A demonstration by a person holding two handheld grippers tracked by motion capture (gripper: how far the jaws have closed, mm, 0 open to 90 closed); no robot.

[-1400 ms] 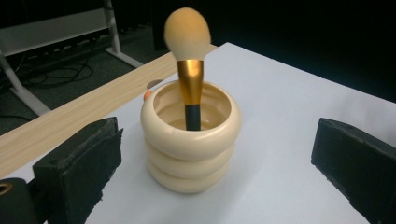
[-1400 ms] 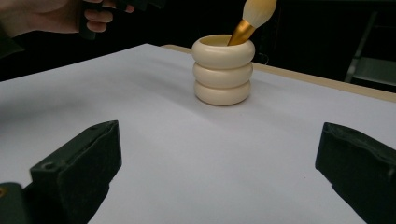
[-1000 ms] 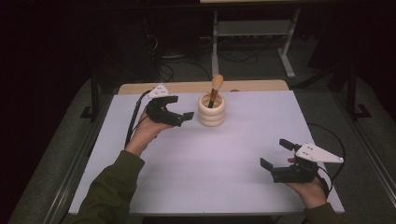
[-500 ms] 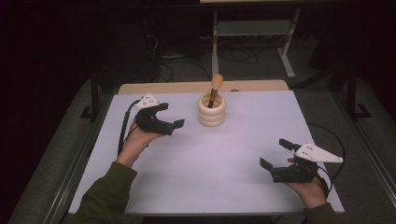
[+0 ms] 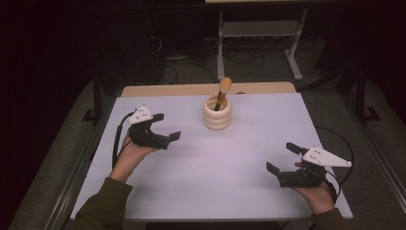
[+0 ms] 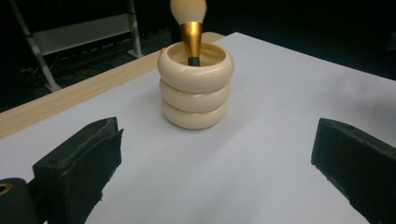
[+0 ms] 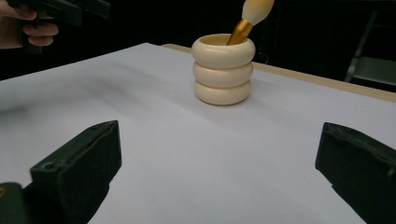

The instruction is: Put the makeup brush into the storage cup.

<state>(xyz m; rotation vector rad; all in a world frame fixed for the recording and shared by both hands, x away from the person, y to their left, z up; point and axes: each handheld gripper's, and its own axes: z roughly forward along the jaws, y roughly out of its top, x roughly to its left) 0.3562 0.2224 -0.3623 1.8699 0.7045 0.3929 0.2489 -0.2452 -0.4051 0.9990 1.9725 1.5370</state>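
Status: the brush (image 5: 223,92) stands in the ringed holder (image 5: 217,113), handle down, bristle head up and leaning toward 1 o'clock in the high view. Judging by that, the placing looks done; what's left, if anything, is parking both grippers.

Left to right:

- Your left gripper (image 5: 165,128) is at 9 o'clock of the holder, near it but apart, jaws spread wide, nothing between them. In the left gripper view the holder (image 6: 195,87) sits dead ahead at 12 o'clock between the two jaws, brush ferrule (image 6: 192,38) rising from the mouth.
- The holder sits toward the tabletop's (image 5: 230,177) far edge, a bit left of centre. A wooden strip (image 5: 191,89) runs along that far edge behind it; not much room at 12 o'clock of the holder.
- Your right gripper (image 5: 283,157) is well apart at 4 o'clock of the holder, near the near-right corner, jaws released and empty. In the right gripper view the holder (image 7: 223,70) is at 12 o'clock with bare tabletop in between.

Room: wide open surface across the near half, free for either hand. Watch the right edge and near edge by your right hand; the cable (image 5: 341,143) hangs off there.
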